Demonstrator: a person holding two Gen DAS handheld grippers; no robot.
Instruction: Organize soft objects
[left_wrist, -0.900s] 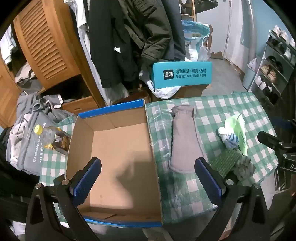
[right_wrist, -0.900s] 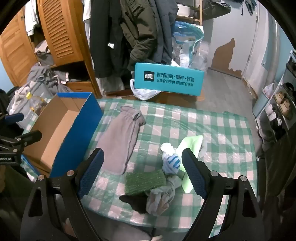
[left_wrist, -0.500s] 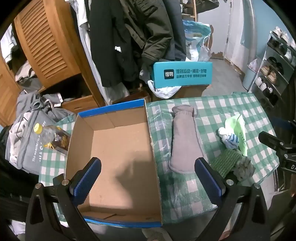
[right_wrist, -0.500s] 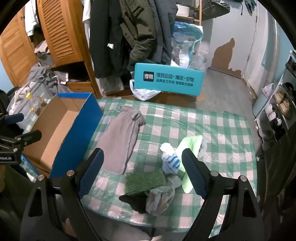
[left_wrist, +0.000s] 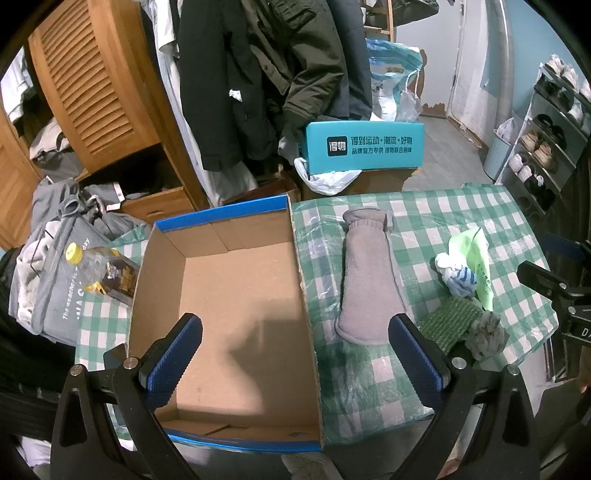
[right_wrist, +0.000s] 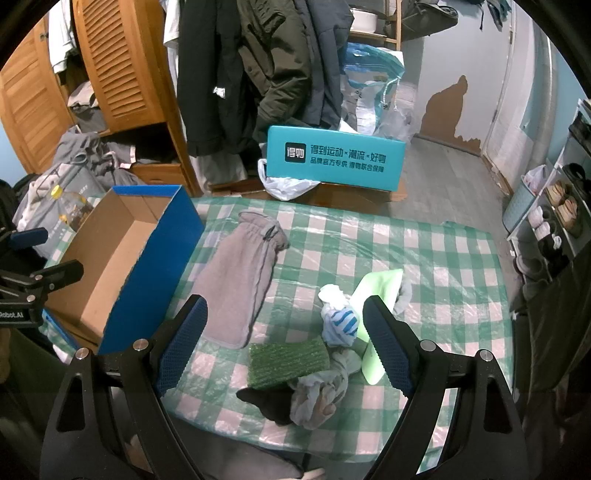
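Right tool wide apart above green pad, seemingly clear.

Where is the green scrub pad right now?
In the right wrist view, the green scrub pad lies near the table's front edge, between the grey pouch and the crumpled socks.

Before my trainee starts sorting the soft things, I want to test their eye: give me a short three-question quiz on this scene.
1. True or false: the cardboard box already holds a soft item.
2. Which lies nearest the box? A) grey pouch B) green pad C) striped sock bundle
3. Fill in: both the left gripper and the right gripper are ____, holding nothing.

Key: 1 false; 2 A; 3 open.
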